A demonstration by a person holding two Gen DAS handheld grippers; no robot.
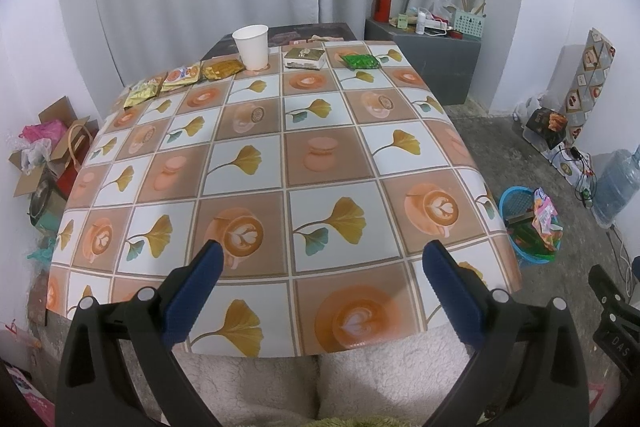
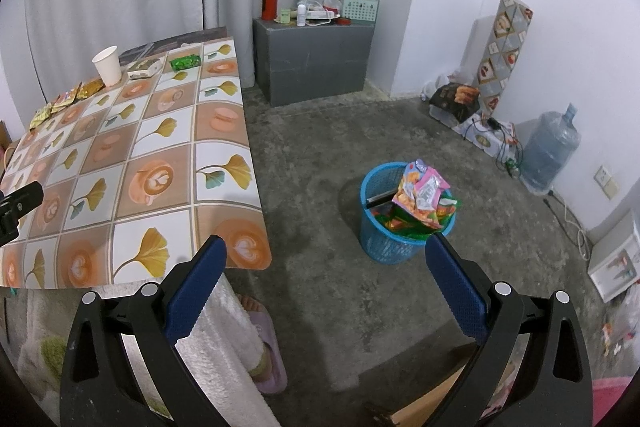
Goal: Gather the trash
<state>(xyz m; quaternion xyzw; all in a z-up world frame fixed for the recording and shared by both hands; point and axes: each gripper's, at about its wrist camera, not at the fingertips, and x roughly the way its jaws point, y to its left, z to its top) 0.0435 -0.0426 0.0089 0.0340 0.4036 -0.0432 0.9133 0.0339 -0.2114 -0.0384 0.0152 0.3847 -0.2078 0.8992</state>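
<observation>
Six pieces of trash sit in a row along the far edge of the table (image 1: 328, 163), in the upper part of the left wrist view: three snack packets (image 1: 166, 85) at upper left, a white paper cup (image 1: 252, 47) just right of them, then a small flat box (image 1: 305, 58) and a green wrapper (image 1: 360, 61). Both grippers are empty with fingers spread wide apart; the left gripper (image 1: 322, 267) hangs over the near edge of the table, while the right gripper (image 2: 326, 267) points at the floor, with the blue basket (image 2: 372, 243) in the middle right of its view.

That basket is already heaped, and a pink and orange wrapper (image 2: 424, 195) stands above its rim. Anything dropped on top would likely slide off onto the floor. The cup is light and upright, so a careless squeeze could crush it or knock it over onto the packets beside it. The flat packets give little to pinch, so fingers may skid across the slick tablecloth. Everything lies far from both grippers, so a long reach may be unsteady.
</observation>
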